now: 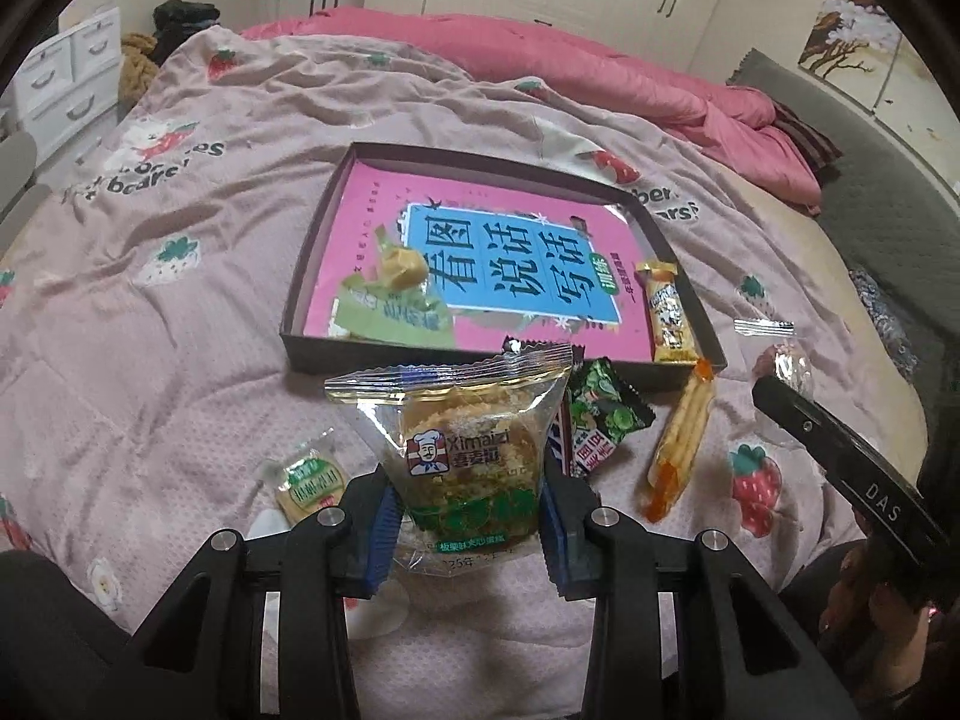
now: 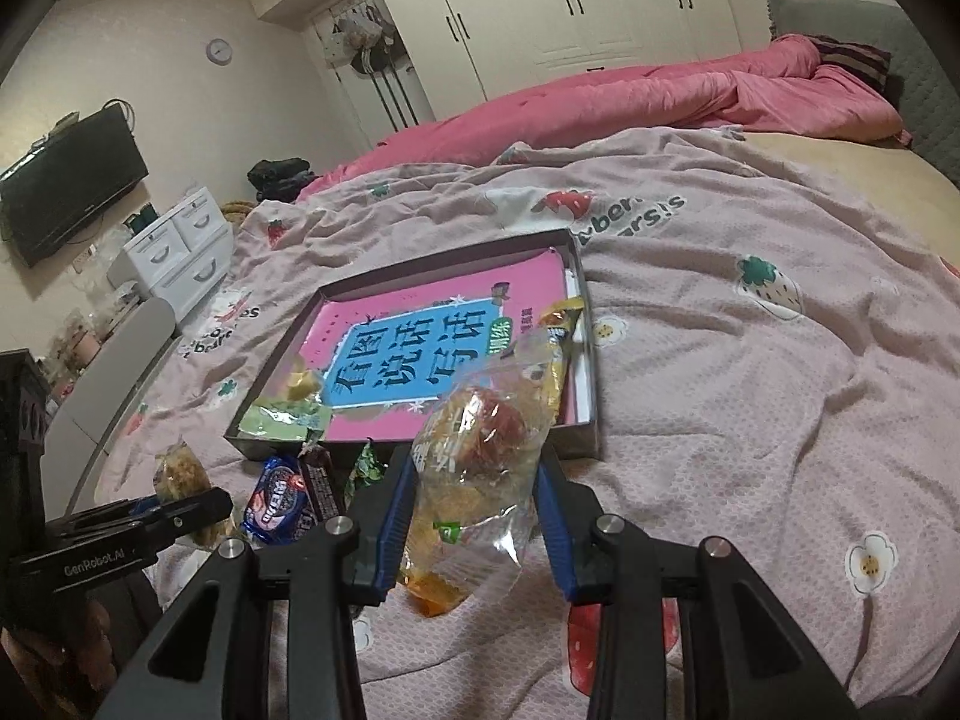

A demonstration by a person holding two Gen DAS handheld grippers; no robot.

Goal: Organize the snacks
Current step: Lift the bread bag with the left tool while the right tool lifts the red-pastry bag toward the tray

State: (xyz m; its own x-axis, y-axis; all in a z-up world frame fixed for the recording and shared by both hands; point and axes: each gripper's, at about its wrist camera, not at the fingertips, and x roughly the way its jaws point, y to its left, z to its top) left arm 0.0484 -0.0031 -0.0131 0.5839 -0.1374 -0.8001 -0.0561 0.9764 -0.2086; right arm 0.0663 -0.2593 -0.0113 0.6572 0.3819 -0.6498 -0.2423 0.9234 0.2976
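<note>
Left gripper (image 1: 471,531) is clamped on a clear cake pack (image 1: 462,450), blue pads pressed on both sides, pack held above the blanket (image 1: 180,312) just near of the tray (image 1: 312,276). Pack label reads "Ximaizi" beside a chef logo; the lower print is partly covered by the pads and only a fragment of a date is legible. Right gripper (image 2: 474,516) is pinching a second clear pack (image 2: 480,456) with a reddish-brown pastry inside; its print is crumpled and cannot be read. That pack hides the near right corner of the tray and most of a yellow bar (image 1: 666,312) lying inside along the right wall. A pink book (image 1: 510,258) with large Chinese characters on a blue panel lines the tray floor; a green wrapper (image 1: 390,312) and a tan sweet (image 1: 405,267) sit on it at the near left. Loose on the blanket near the tray: a green-black packet (image 1: 600,414) half hidden behind the cake pack, an orange-ended stick pack (image 1: 681,444), a round biscuit (image 1: 306,480) partly behind the left finger, and a blue cookie pack (image 2: 279,501), its print too blurred to read. "GenRobot.AI" is printed on the left gripper body in the right view, "DAS" on the right one in the left view. The blanket print is cut off by folds: "bears" is legible.
</note>
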